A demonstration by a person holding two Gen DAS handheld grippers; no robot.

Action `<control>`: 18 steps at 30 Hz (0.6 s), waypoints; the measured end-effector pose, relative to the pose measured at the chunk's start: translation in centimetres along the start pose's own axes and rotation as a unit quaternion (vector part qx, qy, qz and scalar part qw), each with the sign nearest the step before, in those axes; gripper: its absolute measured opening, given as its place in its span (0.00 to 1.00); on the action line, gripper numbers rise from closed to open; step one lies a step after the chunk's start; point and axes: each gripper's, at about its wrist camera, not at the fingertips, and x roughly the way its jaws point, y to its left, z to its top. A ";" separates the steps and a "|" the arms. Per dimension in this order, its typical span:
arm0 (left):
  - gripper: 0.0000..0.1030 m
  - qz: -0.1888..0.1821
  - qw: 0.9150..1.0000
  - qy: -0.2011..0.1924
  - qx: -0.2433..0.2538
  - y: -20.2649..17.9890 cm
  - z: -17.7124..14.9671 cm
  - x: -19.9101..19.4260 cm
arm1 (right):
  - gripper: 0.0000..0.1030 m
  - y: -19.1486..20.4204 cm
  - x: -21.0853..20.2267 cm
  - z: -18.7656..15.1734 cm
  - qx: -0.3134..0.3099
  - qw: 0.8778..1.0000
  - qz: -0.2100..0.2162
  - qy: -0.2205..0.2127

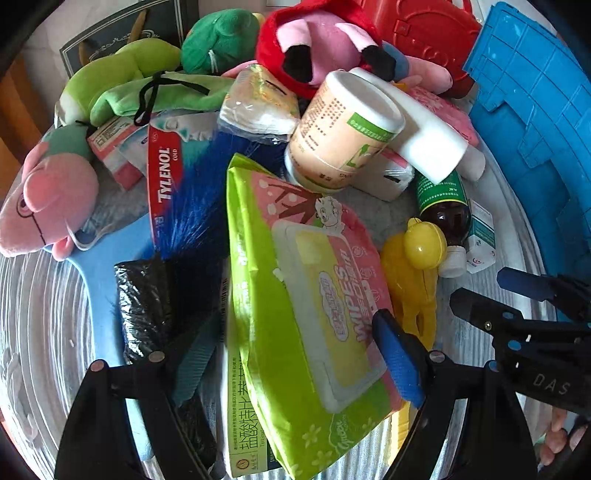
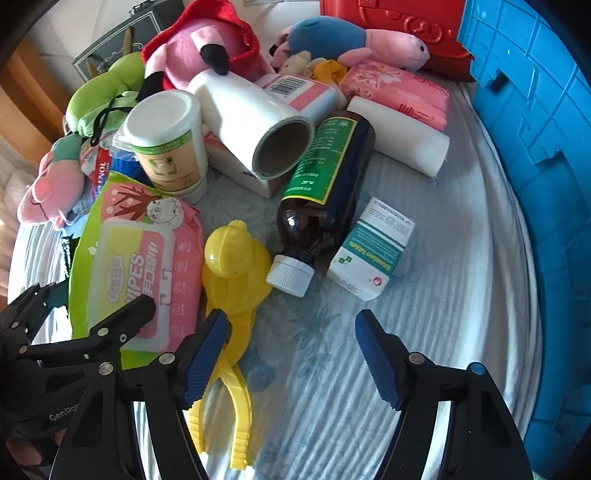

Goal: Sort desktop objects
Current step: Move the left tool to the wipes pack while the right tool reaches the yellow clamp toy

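A green and pink wipes pack [image 1: 314, 295] lies tilted on a pile of boxes, between the fingers of my left gripper [image 1: 295, 362]. The jaws are open; the right pad [image 1: 397, 358] sits at the pack's edge, and a gap remains at the left pad. My right gripper [image 2: 293, 360] hangs open over bare striped sheet, with nothing between its pads. A yellow duck-shaped tong [image 2: 232, 266] lies by its left finger. A brown bottle [image 2: 325, 192] and a white and teal medicine box [image 2: 373, 251] lie just ahead of it. The wipes pack [image 2: 140, 266] shows under the left gripper [image 2: 85, 314].
A blue crate [image 2: 535, 129] walls the right side, with a red box [image 2: 399, 26] at the back. Plush toys [image 1: 314, 40], a white canister [image 1: 343, 136], a tape roll [image 2: 255, 129], a Tylenol box [image 1: 164, 184] and a black bag roll [image 1: 144, 302] crowd the pile.
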 end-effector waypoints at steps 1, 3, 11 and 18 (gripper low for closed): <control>0.80 -0.001 1.000 0.003 0.014 -0.4 -0.1 -0.1 | 0.70 -0.4 0.1 0.0 0.003 1.000 0.000 0.004; 0.80 -0.002 0.999 0.010 0.033 -0.7 -0.5 -0.1 | 0.70 -0.7 0.2 -0.1 0.006 1.000 0.004 0.010; 0.84 -0.009 0.999 0.019 0.024 0.3 -2.2 -0.4 | 0.68 2.0 2.7 -1.0 -0.027 0.998 0.044 0.047; 0.84 0.021 0.999 0.012 0.037 -2.0 -1.6 -0.3 | 0.38 0.3 2.4 -2.0 -0.030 0.999 0.006 0.038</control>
